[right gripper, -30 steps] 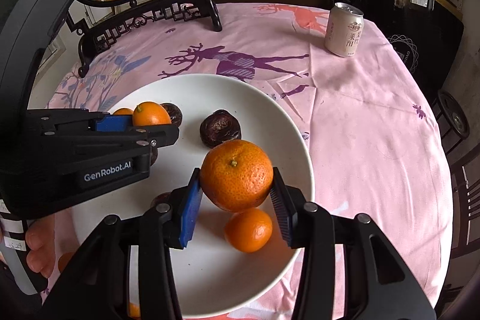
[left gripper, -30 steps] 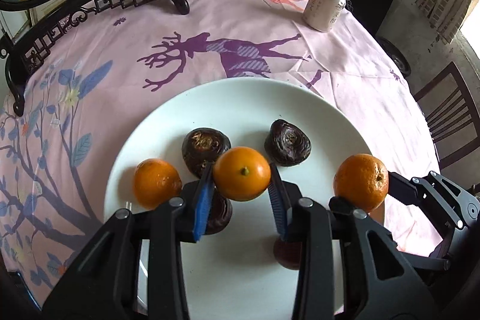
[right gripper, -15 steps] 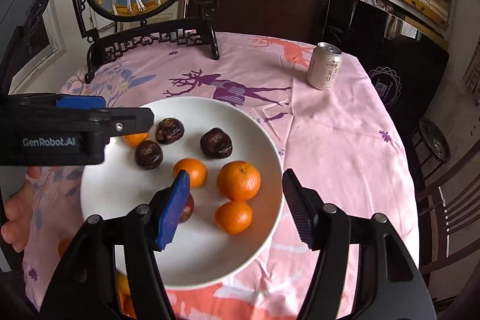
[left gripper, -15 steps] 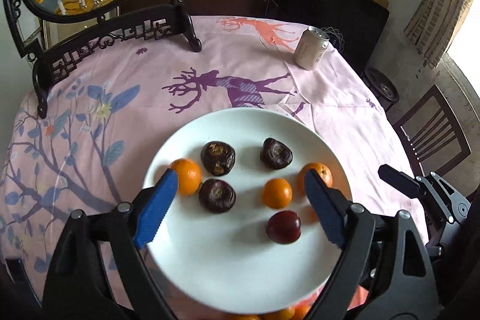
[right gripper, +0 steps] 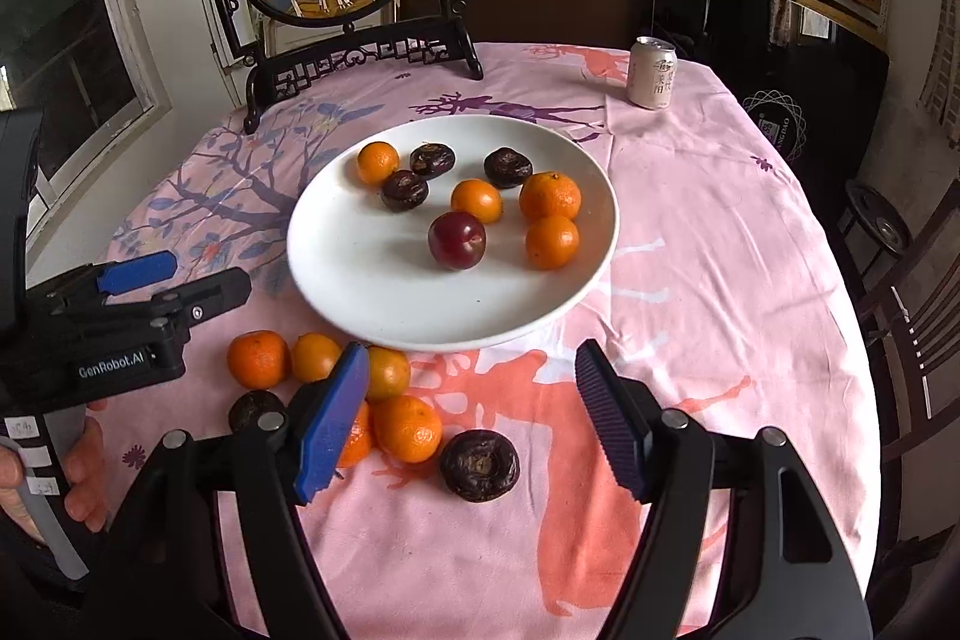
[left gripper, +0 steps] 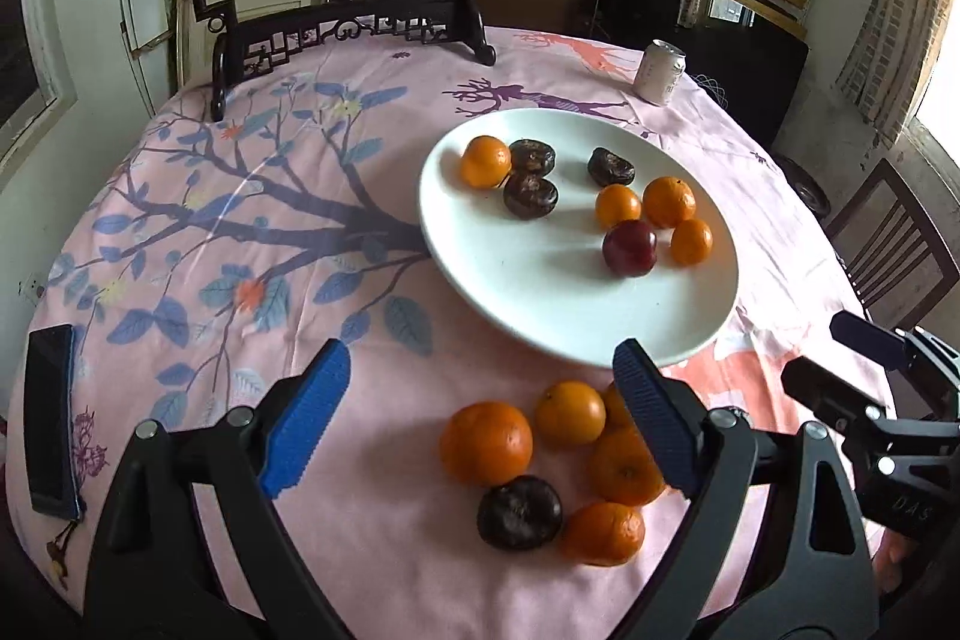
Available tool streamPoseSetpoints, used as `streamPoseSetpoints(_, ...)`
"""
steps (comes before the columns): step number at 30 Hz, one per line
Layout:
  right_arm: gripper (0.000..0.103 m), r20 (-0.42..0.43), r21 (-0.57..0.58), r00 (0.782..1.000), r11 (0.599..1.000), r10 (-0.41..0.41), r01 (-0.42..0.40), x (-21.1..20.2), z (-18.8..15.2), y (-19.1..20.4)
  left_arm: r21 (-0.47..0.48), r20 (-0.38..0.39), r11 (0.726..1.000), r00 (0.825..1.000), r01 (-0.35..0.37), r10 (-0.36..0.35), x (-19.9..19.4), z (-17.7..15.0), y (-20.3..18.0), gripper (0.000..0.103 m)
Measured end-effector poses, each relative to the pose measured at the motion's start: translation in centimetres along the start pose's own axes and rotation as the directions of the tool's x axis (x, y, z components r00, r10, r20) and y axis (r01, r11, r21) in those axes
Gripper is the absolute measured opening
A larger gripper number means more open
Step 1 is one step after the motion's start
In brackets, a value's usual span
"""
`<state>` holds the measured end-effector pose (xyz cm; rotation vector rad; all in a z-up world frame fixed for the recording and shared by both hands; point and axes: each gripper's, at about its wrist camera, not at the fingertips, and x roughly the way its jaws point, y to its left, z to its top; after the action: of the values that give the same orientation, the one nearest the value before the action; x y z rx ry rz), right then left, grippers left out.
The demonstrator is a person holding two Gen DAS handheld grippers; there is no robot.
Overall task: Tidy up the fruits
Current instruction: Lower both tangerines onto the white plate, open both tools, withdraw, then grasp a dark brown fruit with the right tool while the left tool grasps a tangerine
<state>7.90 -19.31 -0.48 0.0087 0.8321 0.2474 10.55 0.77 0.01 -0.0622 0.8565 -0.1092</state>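
1. The left gripper point(left gripper: 480, 415) hangs released and empty above the pink-clothed counter point(left gripper: 240, 220), jaws spread wide, near the loose fruit pile point(left gripper: 552, 466) that lies just short of the white plate point(left gripper: 480, 244).
2. To do the next pick well, I would take the outermost orange point(left gripper: 486, 443) first: it has free cloth on its left, so the jaws can straddle it without nudging its neighbours. Close gently; the skin looks soft.
3. The dark round fruit point(left gripper: 519, 513) touches two oranges, so it is better left until they are gone.
4. The right gripper point(right gripper: 474, 409) is likewise released and empty. The dark fruit point(right gripper: 480, 465) below it lies a little apart from the pile, an easy target.
5. On the plate, set fruit in the bare near half, clear of the red plum point(right gripper: 456, 240).
6. Only the left view shows the phone point(left gripper: 51, 409) at the counter's edge; only the right view shows that separate dark fruit and the hand point(right gripper: 84, 478) holding the left gripper.
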Motion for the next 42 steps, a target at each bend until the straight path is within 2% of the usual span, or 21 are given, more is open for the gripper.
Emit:
streamPoseSetpoints(9, 0.071, 0.001, -0.009, 1.000, 1.000, -0.004, 0.004, -0.7, -0.6, 0.6, 0.017, -0.006, 1.000, 1.000, -0.004, 0.004, -1.0, -1.7, 0.0, 0.091)
streamPoseSetpoints(19, 0.071, -0.137, 0.017, 0.990, 0.999, -0.028, 0.030, 2.7, -5.7, -1.4, 0.020, -0.053, 1.000, 0.999, 0.006, -0.005, -1.2, -4.9, 1.4, 0.091)
streamPoseSetpoints(23, 0.071, -0.147, 0.024, 0.989, 1.000, -0.016, 0.020, 4.2, -5.8, -1.6, 0.014, -0.089, 1.000, 0.996, 0.025, -0.024, -1.0, -6.1, 1.6, 0.091)
streamPoseSetpoints(27, 0.072, -0.197, 0.004, 0.980, 1.000, -0.004, 0.005, 6.1, -5.9, -1.0, 0.033, -0.110, 0.998, 0.993, 0.046, -0.042, -1.2, -7.2, 0.9, 0.091)
streamPoseSetpoints(28, 0.066, -0.177, -0.019, 0.984, 1.000, -0.026, 0.022, 6.1, -6.0, -0.7, 0.041, -0.113, 0.998, 0.993, 0.050, -0.045, -1.2, -7.4, 0.6, 0.091)
streamPoseSetpoints(29, 0.051, -0.164, -0.049, 0.985, 0.998, -0.055, 0.047, 6.1, -6.1, -0.3, 0.052, -0.118, 0.997, 0.992, 0.052, -0.045, -1.2, -7.6, 0.2, 0.091)
streamPoseSetpoints(30, 0.040, -0.153, -0.063, 0.987, 0.998, -0.042, 0.033, 6.1, -6.0, -0.1, 0.061, -0.123, 0.997, 0.991, 0.056, -0.048, -1.2, -7.8, -0.2, 0.091)
streamPoseSetpoints(33, 0.041, -0.162, -0.023, 0.987, 1.000, -0.006, 0.003, 5.6, -5.9, -0.7, 0.070, -0.142, 0.994, 0.988, 0.078, -0.068, -0.9, -8.3, -1.5, 0.091)
streamPoseSetpoints(37, 0.041, -0.137, -0.006, 0.991, 1.000, -0.015, 0.014, 3.5, -6.8, -1.7, 0.083, -0.161, 0.989, 0.981, 0.119, -0.104, -0.6, -8.8, -3.4, 0.091)
streamPoseSetpoints(40, 0.041, -0.122, 0.022, 0.992, 1.000, -0.014, 0.017, 2.2, -7.7, -3.0, 0.093, -0.175, 0.990, 0.981, 0.102, -0.085, 0.3, -9.2, -4.6, 0.089)
streamPoseSetpoints(42, 0.041, -0.117, 0.042, 0.993, 0.999, -0.009, 0.014, 1.6, -8.2, -3.9, 0.097, -0.185, 0.991, 0.980, 0.094, -0.074, 1.0, -9.3, -5.3, 0.078)
